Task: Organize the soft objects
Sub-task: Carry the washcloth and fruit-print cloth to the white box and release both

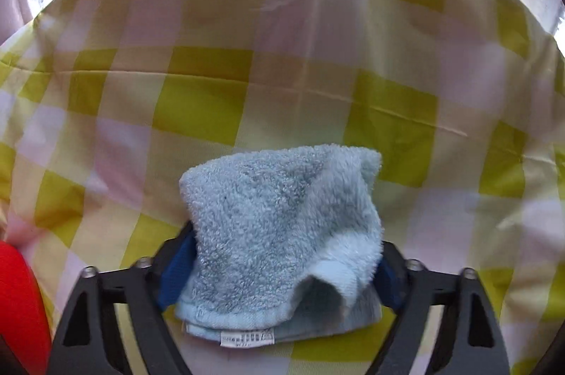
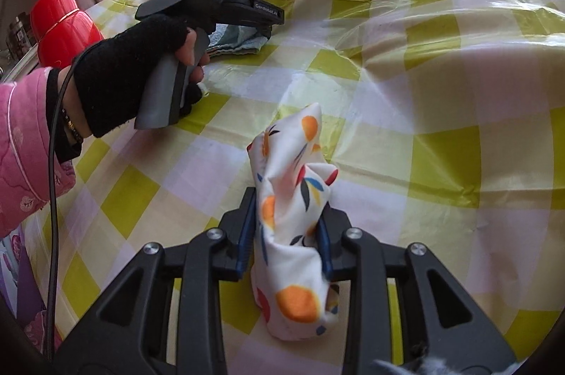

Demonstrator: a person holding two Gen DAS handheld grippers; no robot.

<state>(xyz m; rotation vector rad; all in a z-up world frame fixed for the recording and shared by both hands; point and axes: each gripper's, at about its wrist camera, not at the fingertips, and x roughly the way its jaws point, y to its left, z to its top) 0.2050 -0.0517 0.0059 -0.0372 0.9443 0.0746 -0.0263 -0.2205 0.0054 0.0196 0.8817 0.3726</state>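
Both hands are loaded here. The left gripper [image 1: 286,255] has its fingers pinched about halfway on a folded blue towel [image 1: 279,226], bunched between the pads, probably so it stays folded. The right gripper [image 2: 287,233] is squeezed narrow on a fruit-print cloth [image 2: 293,233] that pokes past the fingertips above the checked tablecloth [image 2: 441,92]. Can't tell if it touches down.
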